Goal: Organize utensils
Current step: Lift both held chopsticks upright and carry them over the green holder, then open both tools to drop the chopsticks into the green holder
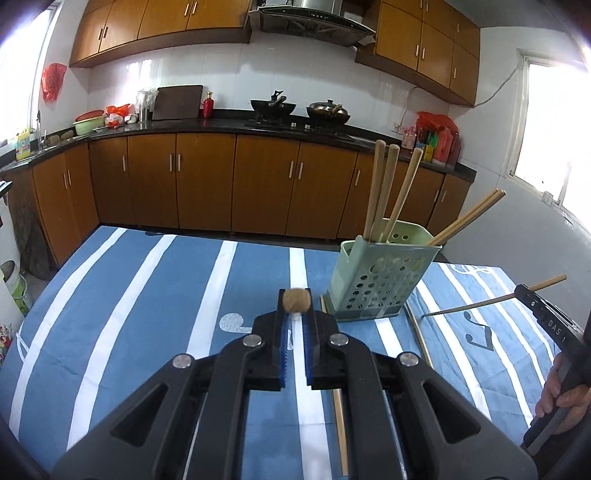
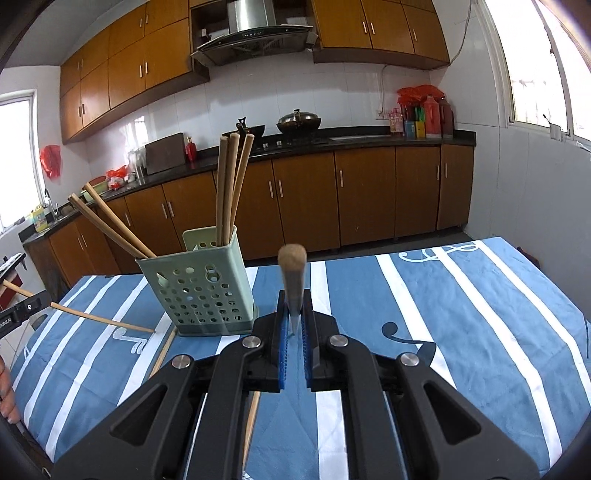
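On the striped cloth [image 1: 147, 295], both grippers, left [image 1: 295, 317] and right [image 2: 294, 325], each pinch one chopstick [image 1: 295, 300] [image 2: 292, 273] beside the green holder [image 1: 380, 280].

White tiled walls [image 1: 332, 74] are being flooded with daylight from a window [image 1: 550, 122] on the right. Wooden wall cupboards [image 1: 166, 22] are being flanked around a steel range hood [image 1: 314, 18]. Two woks [image 1: 273, 105] are being kept on the dark counter [image 1: 221, 127], above brown base cabinets [image 1: 207, 181]. The surface is being covered by a blue striped cloth [image 1: 147, 295].
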{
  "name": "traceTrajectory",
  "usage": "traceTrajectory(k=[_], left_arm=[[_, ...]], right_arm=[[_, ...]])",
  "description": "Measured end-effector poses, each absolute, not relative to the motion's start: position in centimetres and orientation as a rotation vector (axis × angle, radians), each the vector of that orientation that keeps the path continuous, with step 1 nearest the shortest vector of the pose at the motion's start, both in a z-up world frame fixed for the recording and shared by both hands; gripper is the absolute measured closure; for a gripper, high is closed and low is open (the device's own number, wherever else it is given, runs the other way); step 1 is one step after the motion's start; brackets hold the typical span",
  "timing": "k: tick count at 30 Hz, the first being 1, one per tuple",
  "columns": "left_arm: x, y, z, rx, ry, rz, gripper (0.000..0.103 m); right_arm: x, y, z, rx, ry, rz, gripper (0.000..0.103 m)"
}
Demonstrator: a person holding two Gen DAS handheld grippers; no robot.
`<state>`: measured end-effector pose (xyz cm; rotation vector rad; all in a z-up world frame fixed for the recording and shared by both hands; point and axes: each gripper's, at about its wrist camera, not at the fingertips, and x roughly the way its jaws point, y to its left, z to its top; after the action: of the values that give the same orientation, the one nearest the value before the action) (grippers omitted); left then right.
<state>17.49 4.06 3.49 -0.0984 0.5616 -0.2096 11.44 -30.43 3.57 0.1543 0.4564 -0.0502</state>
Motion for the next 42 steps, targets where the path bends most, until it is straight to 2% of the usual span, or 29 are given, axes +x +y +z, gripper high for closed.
traceTrajectory(k=[6,11,19,27,32,42], left_arm=[[17.2,4.0,4.4,-0.099,0.548,-0.230,0.095],[16.0,4.0,7.6,-0.129,0.503,-0.312,0.095],[14.3,1.5,13.8,-0.121,0.343,-0.393,0.095],[16.3,-1.7,17.3,-0.158,0.166,-0.332,0.095],[18.5,-4.0,16.4,-0.111,0.147,-0.289,0.095],[23.0,-4.0,12.4,-0.148,0.285,-0.292,0.095]], right_arm=[[11.1,-30.5,4.8,0.155,0.416,-0.049,0.096],[10.2,-30.8,8.7,0.200,0.318,0.011,0.096],[9.5,-29.9,14.9,0.244,0.169,0.125,0.096],[12.2,-28.0,15.6,0.223,0.129,0.141,0.096],[15.1,-26.6,14.6,0.175,0.179,0.126,0.096],[18.0,-25.6,11.8,0.174,0.306,0.134,0.095]])
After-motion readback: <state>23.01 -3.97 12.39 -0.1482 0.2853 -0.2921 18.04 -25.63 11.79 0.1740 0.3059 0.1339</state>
